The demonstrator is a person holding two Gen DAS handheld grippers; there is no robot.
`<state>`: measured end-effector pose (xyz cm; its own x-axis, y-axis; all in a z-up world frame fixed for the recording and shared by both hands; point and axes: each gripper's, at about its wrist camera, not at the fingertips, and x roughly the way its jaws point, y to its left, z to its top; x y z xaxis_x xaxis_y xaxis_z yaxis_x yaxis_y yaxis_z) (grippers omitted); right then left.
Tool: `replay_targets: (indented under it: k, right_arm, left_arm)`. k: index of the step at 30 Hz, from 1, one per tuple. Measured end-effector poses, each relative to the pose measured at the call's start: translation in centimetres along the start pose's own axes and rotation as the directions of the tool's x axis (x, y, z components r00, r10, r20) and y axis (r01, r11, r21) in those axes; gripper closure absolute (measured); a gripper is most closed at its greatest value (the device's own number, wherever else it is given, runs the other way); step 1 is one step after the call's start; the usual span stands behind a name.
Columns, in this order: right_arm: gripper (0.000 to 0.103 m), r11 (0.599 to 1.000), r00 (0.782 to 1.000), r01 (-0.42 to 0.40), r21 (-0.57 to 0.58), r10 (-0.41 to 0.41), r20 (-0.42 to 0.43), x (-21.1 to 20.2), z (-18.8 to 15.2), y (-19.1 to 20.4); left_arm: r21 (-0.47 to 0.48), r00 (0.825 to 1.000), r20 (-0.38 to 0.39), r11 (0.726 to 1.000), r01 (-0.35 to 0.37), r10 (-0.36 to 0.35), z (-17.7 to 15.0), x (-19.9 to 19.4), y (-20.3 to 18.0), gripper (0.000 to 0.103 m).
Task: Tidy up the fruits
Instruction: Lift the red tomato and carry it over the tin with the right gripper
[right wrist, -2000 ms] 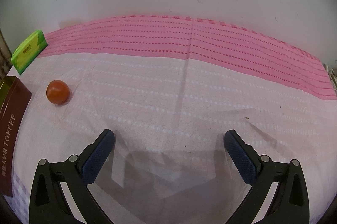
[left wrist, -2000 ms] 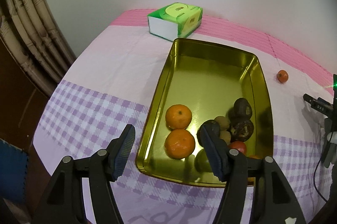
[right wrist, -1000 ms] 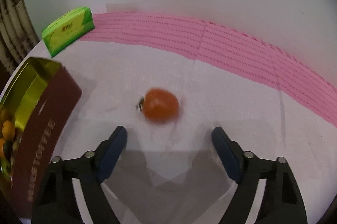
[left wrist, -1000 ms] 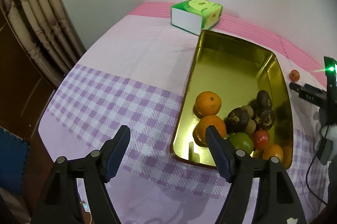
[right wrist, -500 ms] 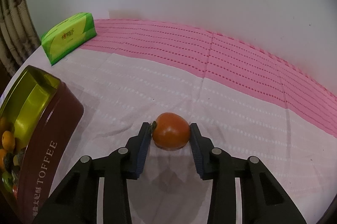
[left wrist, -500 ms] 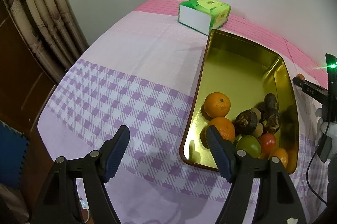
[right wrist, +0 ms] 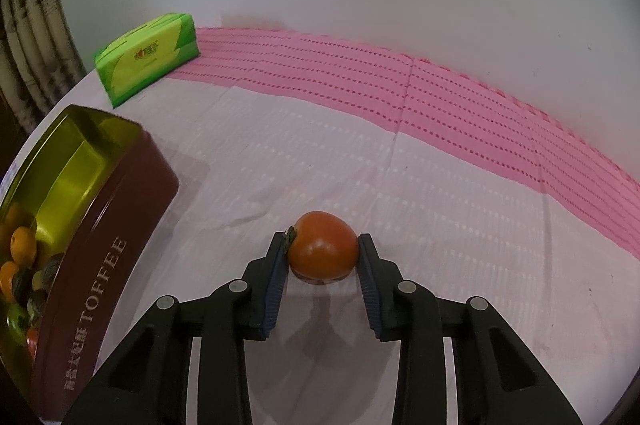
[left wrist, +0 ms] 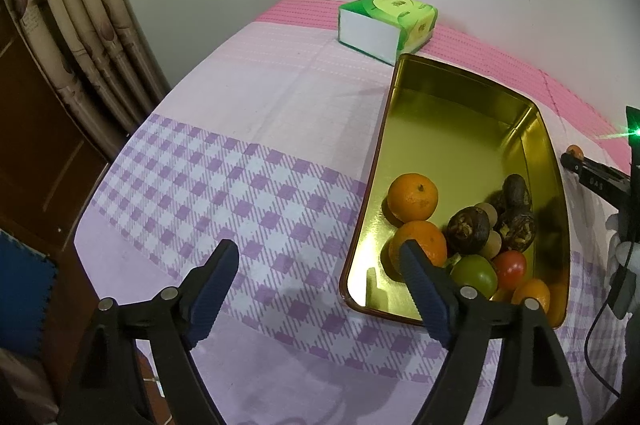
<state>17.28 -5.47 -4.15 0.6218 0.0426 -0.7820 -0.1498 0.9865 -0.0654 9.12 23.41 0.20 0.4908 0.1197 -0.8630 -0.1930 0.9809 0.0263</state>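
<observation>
Orange-red against the pale cloth, a small tomato-like fruit [right wrist: 323, 249] was pinched between the blue pads of the right gripper [right wrist: 322, 257], its underside at or just above the surface [right wrist: 460, 209]; whether it had been lifted clear could not be told. The left gripper [left wrist: 318, 275] was seen spread wide with nothing between its pads, its jaws having just been opening, and it was held over the checked part of the cloth just beside the near corner of the toffee tin [left wrist: 540, 129].

Inside that tin, most of the work appeared to have been done: two oranges [left wrist: 413, 197], several dark brown fruits [left wrist: 468, 229], a green fruit [left wrist: 475, 275], a red one [left wrist: 509, 267] and another small orange one were gathered at the near end, while the far half of the gold floor was left bare. The pinched fruit was the only one seen outside the tin, so it was judged to be the last piece, with only its carry across to the tin remaining.

Beyond the tin, a green tissue box [right wrist: 148, 57] was stood near the wall, apart from the fruit.
</observation>
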Motion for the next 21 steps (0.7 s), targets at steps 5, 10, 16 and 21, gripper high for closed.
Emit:
replay_targets:
  k: [5,10,16,21]
  right_arm:
    - [0.068,1.000,1.000,-0.015,0.005,0.015,0.001,-1.0,-0.7,0.5]
    - [0.068,0.999,0.999,-0.031,0.004,0.031,0.004,-2.4,-1.5,1.2]
    - [0.068,0.998,0.998,-0.056,0.003,0.056,0.018,-4.4,-2.3,2.0]
    - [0.068,0.997,0.997,-0.072,-0.006,0.072,0.035,-6.2,-2.7,3.1]
  left_arm:
    - [0.010,1.000,0.003,1.000,0.002,-0.002,-0.1,-0.2,-0.4,0.023]
    - [0.033,1.000,0.023,0.999,0.005,-0.005,-0.2,-0.9,-0.9,0.017]
    - [0.055,0.999,0.045,0.998,0.013,-0.015,-0.3,-1.8,-1.5,0.014]
    - [0.064,0.997,0.071,0.998,0.018,-0.023,-0.3,-2.7,-1.6,0.008]
